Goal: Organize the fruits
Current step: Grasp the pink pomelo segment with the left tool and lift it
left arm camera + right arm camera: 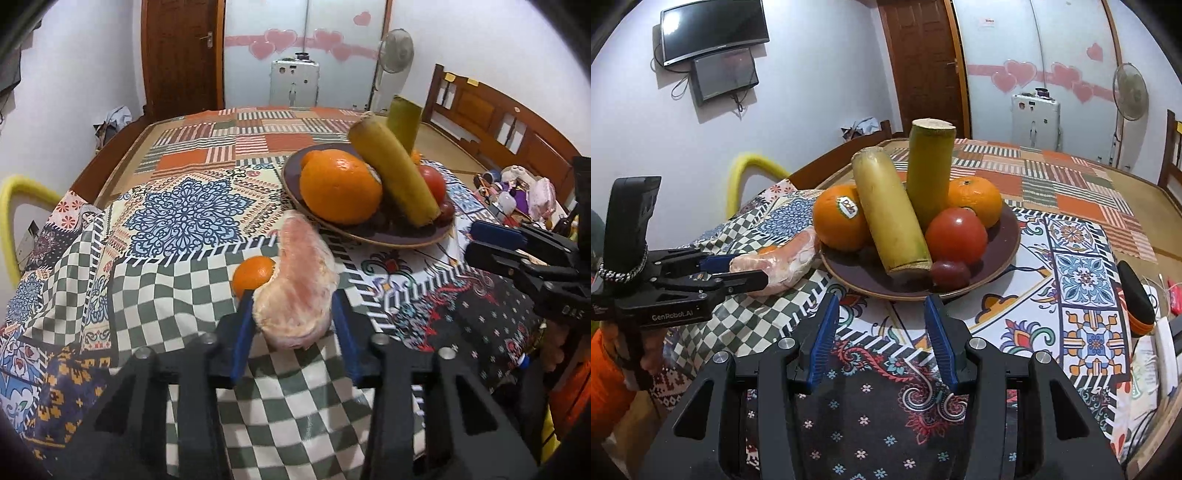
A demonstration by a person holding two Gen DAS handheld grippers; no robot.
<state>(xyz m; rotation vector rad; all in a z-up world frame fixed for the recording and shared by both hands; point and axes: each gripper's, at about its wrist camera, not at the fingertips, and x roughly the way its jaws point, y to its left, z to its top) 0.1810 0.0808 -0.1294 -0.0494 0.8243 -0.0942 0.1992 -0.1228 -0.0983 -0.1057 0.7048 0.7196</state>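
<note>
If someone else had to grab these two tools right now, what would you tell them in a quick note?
Left hand-held gripper: shut on the wrapped pomelo wedge, held above the cloth just short of the plate.
Right hand-held gripper: open, holding nothing, facing the plate.
Done: two oranges, two sugarcane pieces, a tomato and a small dark fruit are on the plate.
Left: set the wedge on the plate, then fetch the small orange lying on the cloth.

A plate [1004,251] sits centre frame on the table [1071,258], holding two oranges [838,221], two upright cane pieces [890,210] and a tomato [955,232]. A pomelo segment [783,266] lies to its left.
</note>
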